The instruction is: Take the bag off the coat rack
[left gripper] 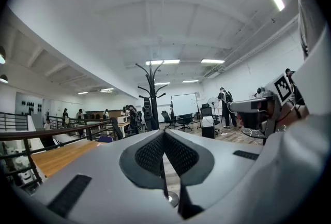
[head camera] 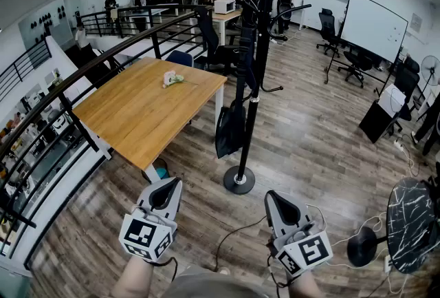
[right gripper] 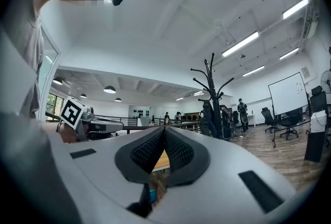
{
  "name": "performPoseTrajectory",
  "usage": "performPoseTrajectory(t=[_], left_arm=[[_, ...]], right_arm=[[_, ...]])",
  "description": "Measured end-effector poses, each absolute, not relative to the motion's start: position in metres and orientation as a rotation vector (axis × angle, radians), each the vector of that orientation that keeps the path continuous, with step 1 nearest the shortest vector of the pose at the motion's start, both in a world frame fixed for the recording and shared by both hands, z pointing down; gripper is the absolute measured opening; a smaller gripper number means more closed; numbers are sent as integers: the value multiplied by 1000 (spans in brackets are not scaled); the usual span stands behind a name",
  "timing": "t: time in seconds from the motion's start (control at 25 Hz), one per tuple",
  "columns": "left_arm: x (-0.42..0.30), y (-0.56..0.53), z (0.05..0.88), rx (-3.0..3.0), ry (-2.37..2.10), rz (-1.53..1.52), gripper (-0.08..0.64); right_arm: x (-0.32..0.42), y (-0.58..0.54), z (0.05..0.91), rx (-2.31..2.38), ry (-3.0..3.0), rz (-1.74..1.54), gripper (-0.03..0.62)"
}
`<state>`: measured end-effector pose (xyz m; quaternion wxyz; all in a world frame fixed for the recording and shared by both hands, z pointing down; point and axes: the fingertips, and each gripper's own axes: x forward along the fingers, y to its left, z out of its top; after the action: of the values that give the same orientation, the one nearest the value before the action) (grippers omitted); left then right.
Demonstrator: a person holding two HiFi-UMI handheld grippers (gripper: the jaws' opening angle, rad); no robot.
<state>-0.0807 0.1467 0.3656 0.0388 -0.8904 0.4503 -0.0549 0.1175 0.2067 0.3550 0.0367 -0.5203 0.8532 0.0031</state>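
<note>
A black coat rack [head camera: 262, 49] stands on a round base [head camera: 238, 179] in the middle of the wooden floor. A dark bag [head camera: 231, 126] hangs low on it by long straps, left of the pole. The rack also shows ahead in the left gripper view [left gripper: 151, 94] and the right gripper view [right gripper: 211, 98]. My left gripper [head camera: 167, 185] and right gripper [head camera: 272, 198] are held low, near me, well short of the rack. Both are shut with nothing between the jaws.
A wooden table [head camera: 130, 118] stands left of the rack beside a black railing [head camera: 82, 73]. A whiteboard [head camera: 373, 26] and office chairs are at the back right. A round dark marble table [head camera: 414, 224] and cables lie at my right. People stand far back.
</note>
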Motion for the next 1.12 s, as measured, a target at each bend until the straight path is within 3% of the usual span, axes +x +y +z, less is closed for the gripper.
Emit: performPoseTrajectory(t=[0.68, 0.76, 0.8, 0.84, 1.12], left_arm=[[-81, 146, 368, -2690, 1455, -134, 15], [-86, 147, 362, -2645, 1502, -74, 17], [-87, 146, 360, -2633, 1514, -46, 40], [-88, 145, 358, -2632, 1518, -26, 83], [-91, 138, 368, -2640, 1514, -107, 126]], right_arm=[[122, 207, 354, -1528, 2583, -16, 34], [126, 206, 351, -1546, 2552, -9, 162], [129, 205, 351, -1558, 2535, -10, 194], [132, 203, 351, -1567, 2521, -15, 196], [128, 189, 358, -1540, 2543, -52, 196]])
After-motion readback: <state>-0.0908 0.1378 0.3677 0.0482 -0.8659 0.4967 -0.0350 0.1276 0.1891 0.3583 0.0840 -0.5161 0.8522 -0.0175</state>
